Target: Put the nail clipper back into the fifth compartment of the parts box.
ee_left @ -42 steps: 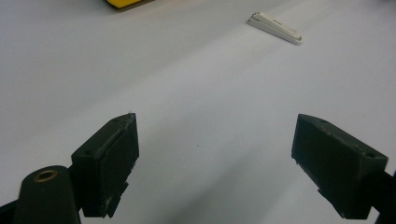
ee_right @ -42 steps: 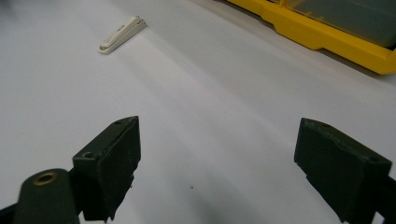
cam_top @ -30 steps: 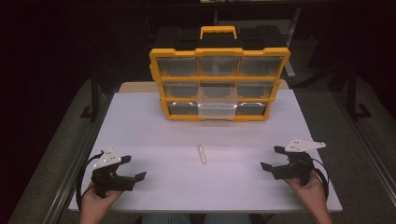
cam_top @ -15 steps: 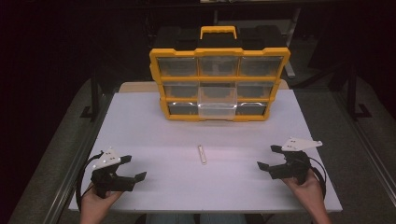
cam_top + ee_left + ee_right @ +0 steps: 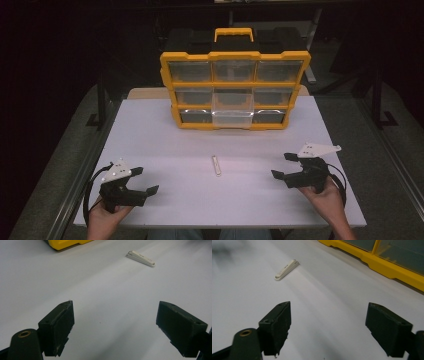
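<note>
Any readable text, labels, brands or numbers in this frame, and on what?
None can be read.
White stick: a faint dark mark along its top, too small and blurred to read.
Yellow organizer: no label or brand legible on its frame, handle or clear drawers.
Grey plates on both tongs: blank.

Each hand holds a black gripper. The left gripper and the right gripper each carry a pale grey three-cornered plate on top and trail a looping black cable. Their jaws are thick, matte black blocks with slanted ends and small screw holes; a brass-ringed hole sits beside one jaw. The forearms are bare.
</note>
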Demonstrator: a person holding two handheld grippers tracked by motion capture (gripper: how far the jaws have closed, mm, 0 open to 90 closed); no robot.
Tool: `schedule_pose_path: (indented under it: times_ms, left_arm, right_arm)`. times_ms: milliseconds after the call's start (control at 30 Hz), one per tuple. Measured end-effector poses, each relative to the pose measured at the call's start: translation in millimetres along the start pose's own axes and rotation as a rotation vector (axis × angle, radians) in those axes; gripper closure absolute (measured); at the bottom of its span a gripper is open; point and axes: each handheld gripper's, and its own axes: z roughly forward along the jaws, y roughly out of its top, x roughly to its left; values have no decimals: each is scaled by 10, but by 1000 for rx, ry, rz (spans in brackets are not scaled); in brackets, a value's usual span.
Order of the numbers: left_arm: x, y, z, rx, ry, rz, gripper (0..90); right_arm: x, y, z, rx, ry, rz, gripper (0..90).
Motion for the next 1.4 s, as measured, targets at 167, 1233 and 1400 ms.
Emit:
schedule_pose_path:
  times_ms: [167, 1233, 1400]
  left_arm:
    - [-6, 14, -4, -8, -3, -1, 150]
    - [22, 7, -46, -15, 0, 0, 154]
    - [26, 9, -55, -20, 1, 2, 155]
  right_arm:
    - [80, 157, 37, 28, 30, 7, 340]
    - [573, 964, 1029, 226, 95, -48, 887]
    - [581, 979, 1217, 246, 85, -39, 887]
